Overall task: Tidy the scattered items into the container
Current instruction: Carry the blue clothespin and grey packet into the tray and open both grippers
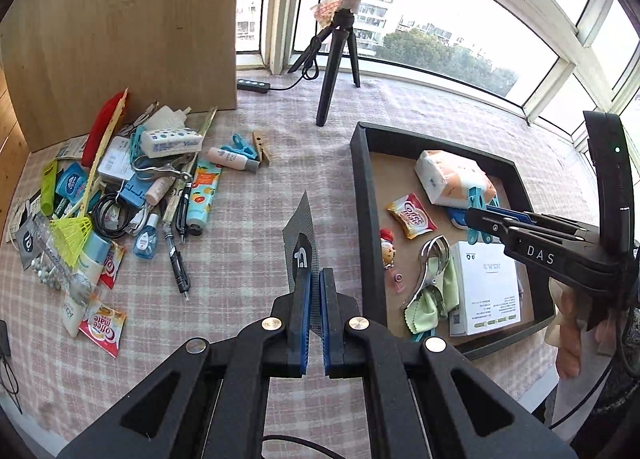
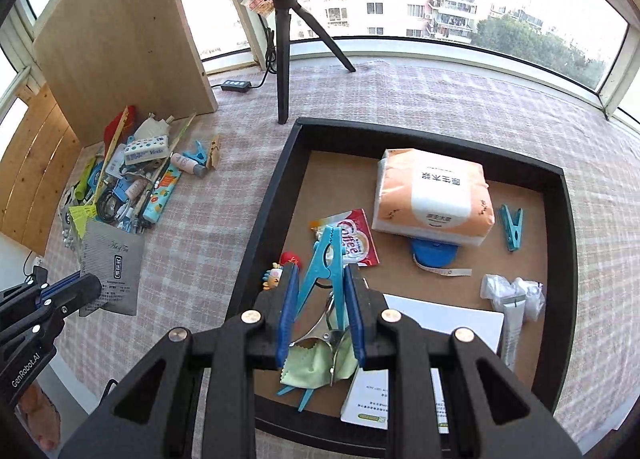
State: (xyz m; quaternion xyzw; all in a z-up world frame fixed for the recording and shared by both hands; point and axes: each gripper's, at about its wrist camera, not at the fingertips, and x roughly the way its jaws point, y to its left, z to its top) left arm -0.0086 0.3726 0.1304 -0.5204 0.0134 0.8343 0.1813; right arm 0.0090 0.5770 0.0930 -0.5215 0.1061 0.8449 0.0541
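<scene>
Two hand-held tongs hovered over a table covered in a pink checked cloth. The left tongs were clamped nearly shut on a thin grey sachet, held edge-on between the table's heap of scattered items and the black tray. The right tongs gripped a blue clothespin — narrowly parted around it — above the tray, which already contained a tissue pack, a Coffee-mate sachet, a second blue clothespin and a green cloth.

Matt black tray on checked cloth; glossy plastic peg; wooden board.
</scene>
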